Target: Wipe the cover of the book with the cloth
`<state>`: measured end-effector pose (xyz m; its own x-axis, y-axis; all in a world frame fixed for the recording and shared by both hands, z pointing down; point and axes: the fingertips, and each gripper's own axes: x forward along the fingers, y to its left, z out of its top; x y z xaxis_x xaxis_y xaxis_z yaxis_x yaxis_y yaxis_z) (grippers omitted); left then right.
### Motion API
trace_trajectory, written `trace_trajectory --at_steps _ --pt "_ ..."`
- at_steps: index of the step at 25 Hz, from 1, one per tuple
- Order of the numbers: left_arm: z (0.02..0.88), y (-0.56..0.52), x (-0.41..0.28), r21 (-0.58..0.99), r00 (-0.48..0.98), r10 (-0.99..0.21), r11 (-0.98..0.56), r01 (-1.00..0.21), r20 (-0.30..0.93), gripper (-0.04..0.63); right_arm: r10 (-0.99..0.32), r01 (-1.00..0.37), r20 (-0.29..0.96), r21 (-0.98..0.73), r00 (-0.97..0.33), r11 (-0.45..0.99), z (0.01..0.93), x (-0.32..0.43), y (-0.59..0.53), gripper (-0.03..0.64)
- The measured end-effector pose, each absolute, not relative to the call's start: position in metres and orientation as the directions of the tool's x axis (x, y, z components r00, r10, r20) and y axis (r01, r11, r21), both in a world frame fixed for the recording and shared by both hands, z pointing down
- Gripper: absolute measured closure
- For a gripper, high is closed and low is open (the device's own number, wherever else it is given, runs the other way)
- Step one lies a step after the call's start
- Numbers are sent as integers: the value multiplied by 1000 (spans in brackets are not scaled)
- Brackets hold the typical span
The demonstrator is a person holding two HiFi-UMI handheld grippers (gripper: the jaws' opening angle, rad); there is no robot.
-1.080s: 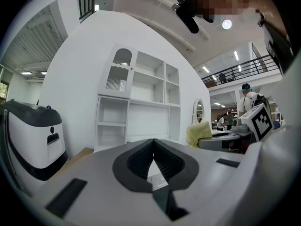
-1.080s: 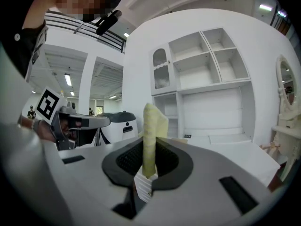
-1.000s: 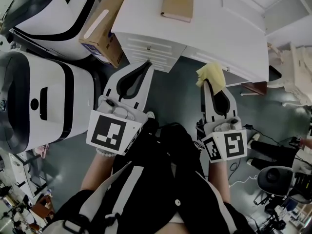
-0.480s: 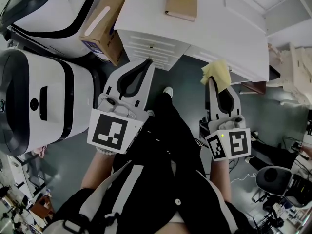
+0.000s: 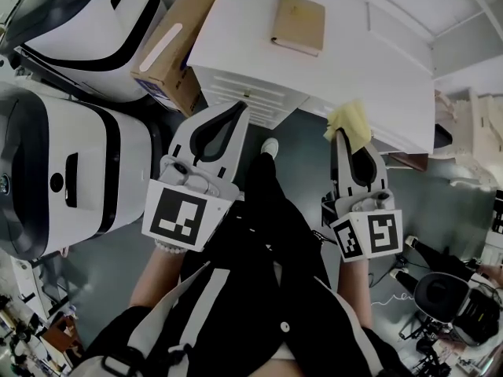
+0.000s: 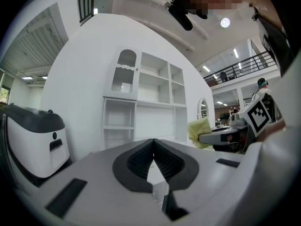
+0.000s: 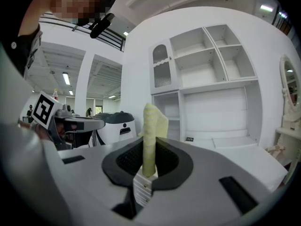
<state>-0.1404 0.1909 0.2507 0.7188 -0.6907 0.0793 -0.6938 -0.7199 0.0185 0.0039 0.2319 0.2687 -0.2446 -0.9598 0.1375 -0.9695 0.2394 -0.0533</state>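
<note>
A tan book (image 5: 299, 23) lies flat on the white table (image 5: 369, 61) at the far side. My right gripper (image 5: 343, 133) is shut on a yellow cloth (image 5: 350, 124), which sticks out past its tips at the table's near edge; in the right gripper view the cloth (image 7: 151, 135) stands pinched between the jaws (image 7: 149, 166). My left gripper (image 5: 238, 107) is shut and empty, its tips at the table's front edge, well short of the book. The left gripper view shows its jaws (image 6: 154, 158) closed together, with the cloth (image 6: 200, 132) off to the right.
A cardboard box (image 5: 174, 45) leans against the table's left side. Two big white-and-black machines (image 5: 71, 167) stand at the left. Drawers (image 5: 244, 85) front the table. Cables and gear (image 5: 440, 297) lie on the floor at the right.
Both grippers have crept forward toward the table; the cloth now overlaps the table's near edge. The person's foot has stepped forward between the grippers.
</note>
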Motion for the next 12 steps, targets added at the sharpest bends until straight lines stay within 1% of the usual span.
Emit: trace_trajectory --at_steps 12 --pt "249 93 -106 37 683 -725 -683 -730 92 595 -940 -953 156 -53 -304 300 267 36 124 578"
